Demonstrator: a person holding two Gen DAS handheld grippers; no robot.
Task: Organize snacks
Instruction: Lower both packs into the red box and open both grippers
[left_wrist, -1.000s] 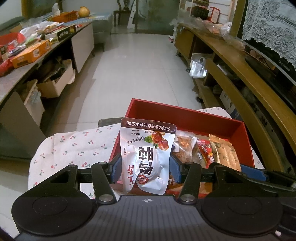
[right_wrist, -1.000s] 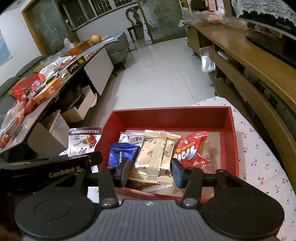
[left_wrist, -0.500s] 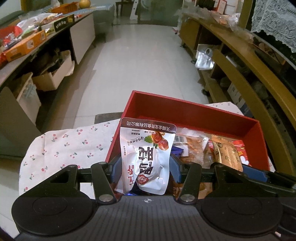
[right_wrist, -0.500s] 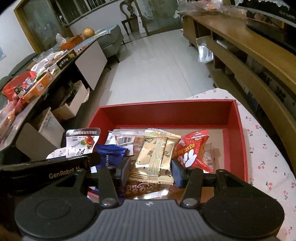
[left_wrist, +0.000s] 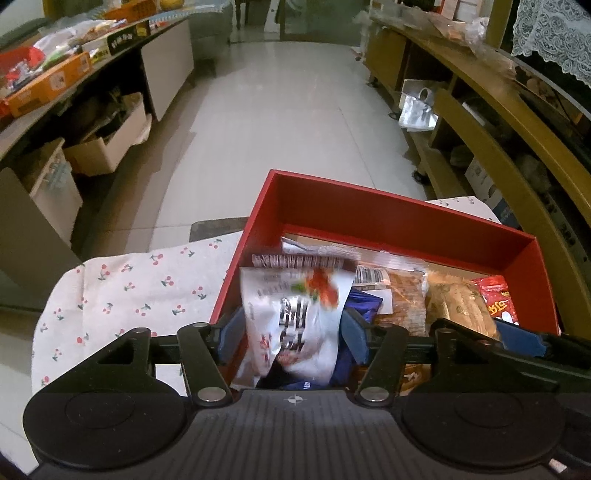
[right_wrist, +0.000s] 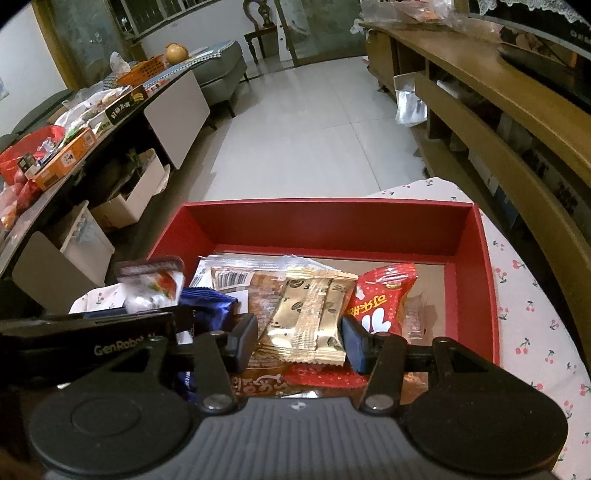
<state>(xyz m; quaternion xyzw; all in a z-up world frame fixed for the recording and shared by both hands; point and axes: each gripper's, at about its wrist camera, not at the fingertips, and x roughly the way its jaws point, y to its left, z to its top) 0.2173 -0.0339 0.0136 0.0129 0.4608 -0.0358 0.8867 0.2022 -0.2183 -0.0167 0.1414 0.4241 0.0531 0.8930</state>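
White snack pouch (left_wrist: 295, 317), motion-blurred, sits between the blue pads of the left claw (left_wrist: 291, 328), which looks to be letting go of it over the near-left corner of the red box (left_wrist: 369, 218), above the blue wafer packet (right_wrist: 210, 302). Right claw (right_wrist: 299, 336) grips the gold packet (right_wrist: 310, 317) over the box's near edge. Judgement: spread the left fingers fully, lift straight clear of the wall, then lower the gold packet flat beside the red packet (right_wrist: 380, 302).

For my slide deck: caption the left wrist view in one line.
Left tool holds a white snack pouch over the near-left corner of the red box, which already contains several snacks.
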